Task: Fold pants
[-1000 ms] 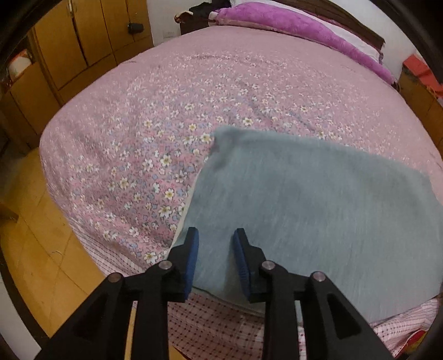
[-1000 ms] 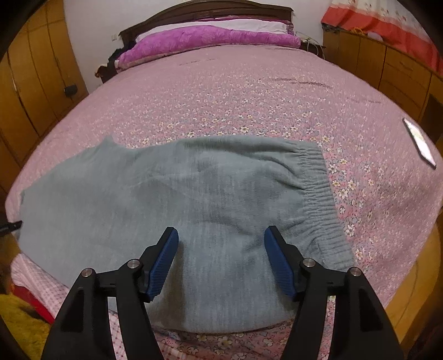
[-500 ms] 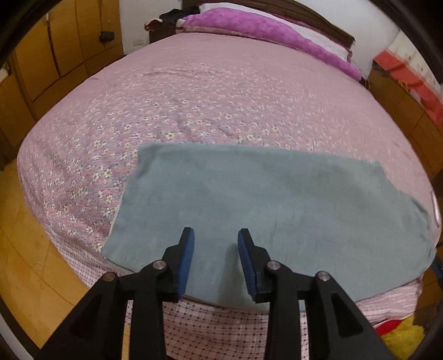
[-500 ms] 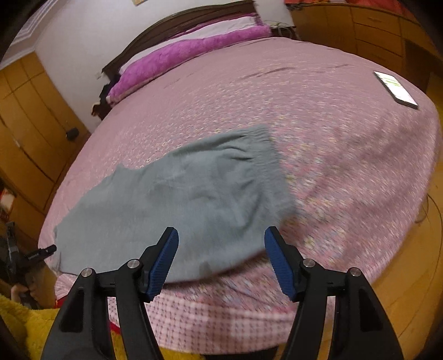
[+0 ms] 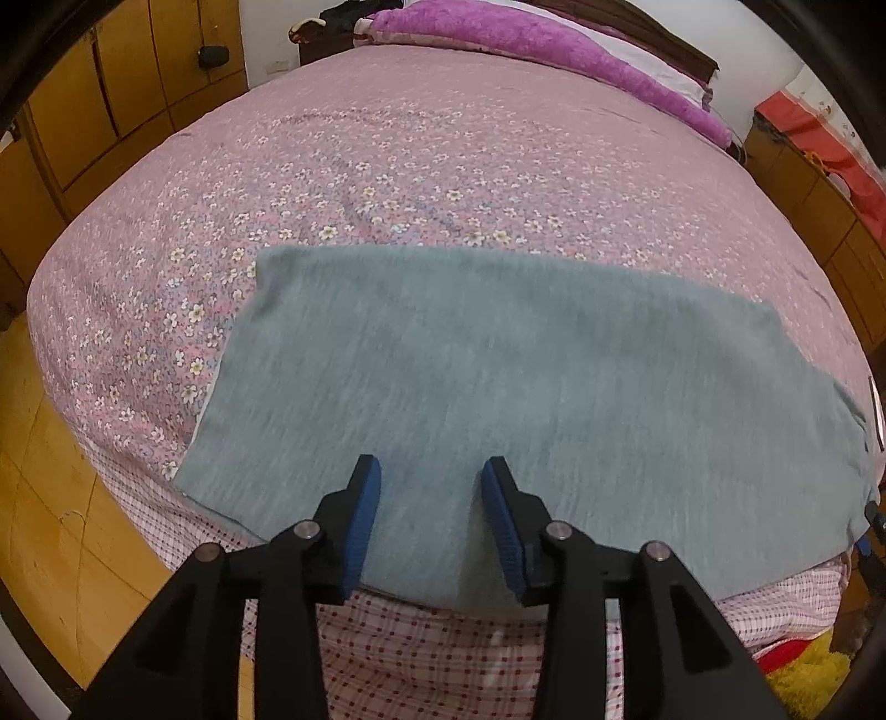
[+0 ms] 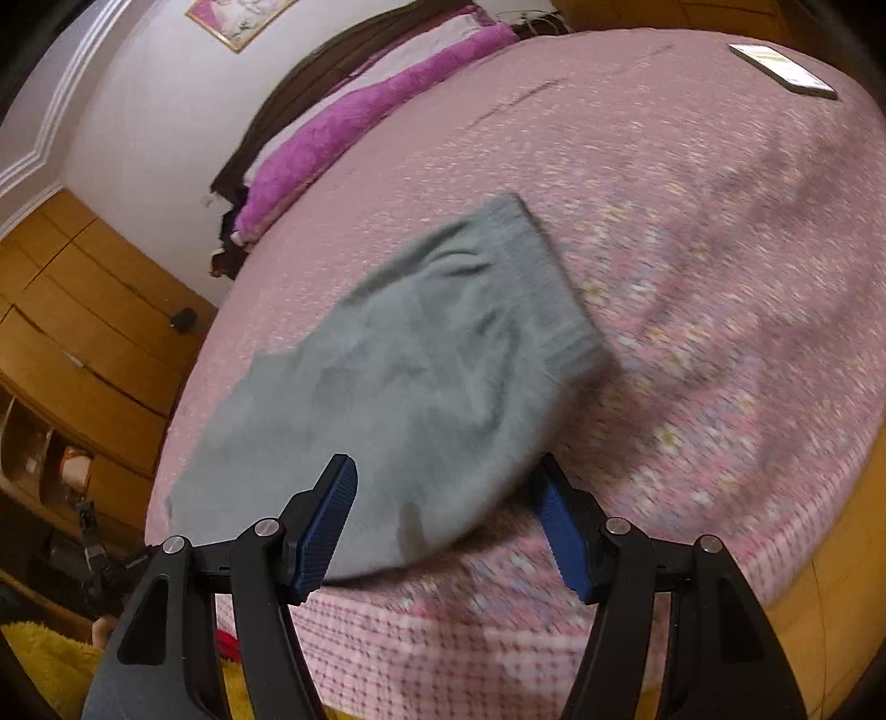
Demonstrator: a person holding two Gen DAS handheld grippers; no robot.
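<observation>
- The grey pants (image 5: 515,382) lie flat across the lower middle of the left wrist view, on the near edge of the bed, already doubled lengthwise into one long band. The hem end is at the left of that frame and the far end runs out to the right edge.
- In the right wrist view the pants (image 6: 421,382) run from lower left to centre, the elastic waistband end uppermost near the middle; this picture is blurred.
- The left gripper (image 5: 429,512) hangs over the near long edge at bottom centre. Its jaws are opening, still fairly narrow, and I see no cloth pinched between the blue pads.
- The right gripper (image 6: 448,518) sits at bottom centre of its frame, jaws moderately wide and empty, with the waist end's near corner showing between them.
- Around them: the pink floral bedspread (image 5: 387,155), a purple pillow (image 5: 542,50) at the top, a phone (image 6: 781,72) in the upper right of the right view, and wooden cabinets (image 6: 83,310) at the left.
- Judged step: between folds, hands resetting. The next move likely calls for pinching one end at both corners and carrying it over to the other end, keeping the edges aligned.
</observation>
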